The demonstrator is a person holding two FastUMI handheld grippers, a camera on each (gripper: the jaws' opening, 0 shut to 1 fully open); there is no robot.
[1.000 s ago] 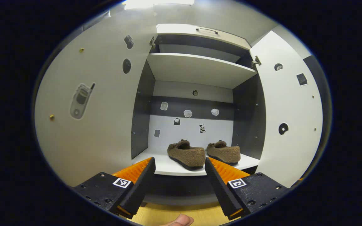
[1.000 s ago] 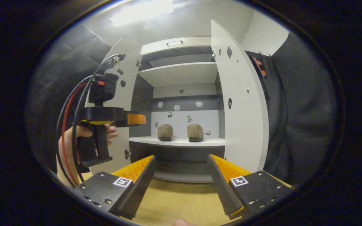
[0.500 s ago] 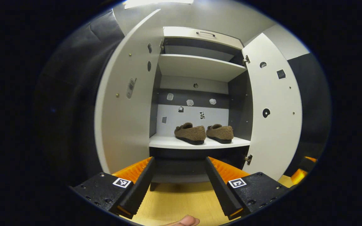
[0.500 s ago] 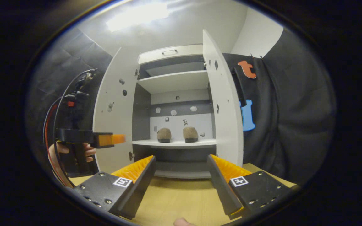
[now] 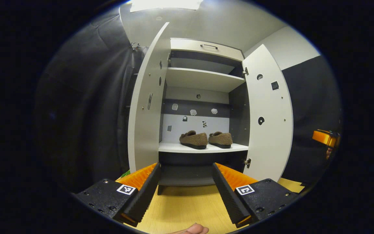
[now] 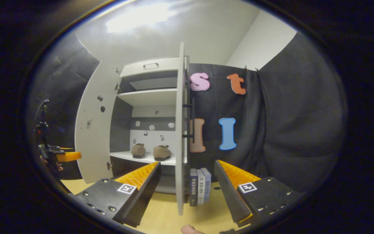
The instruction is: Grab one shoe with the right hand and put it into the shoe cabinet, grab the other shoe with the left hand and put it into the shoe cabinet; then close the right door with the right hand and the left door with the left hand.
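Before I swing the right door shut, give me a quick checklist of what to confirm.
1. Both shoes on the cabinet's lower shelf: ok.
2. Shoes clear of the shelf's front edge: ok.
3. Right gripper open and empty: ok.
4. Right door edge-on between its fingers, not touched: ok.
5. Left gripper open, back from the cabinet: ok.
6. Books beside the cabinet clear of the door's swing: cannot tell.

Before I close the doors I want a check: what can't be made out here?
- Upper compartment, left gripper view: its inside is in shadow.
- Stickers on the back wall: too small to tell.
- Right door, right gripper view: edge-on, its faces are hidden.
- Books: partly behind that door.
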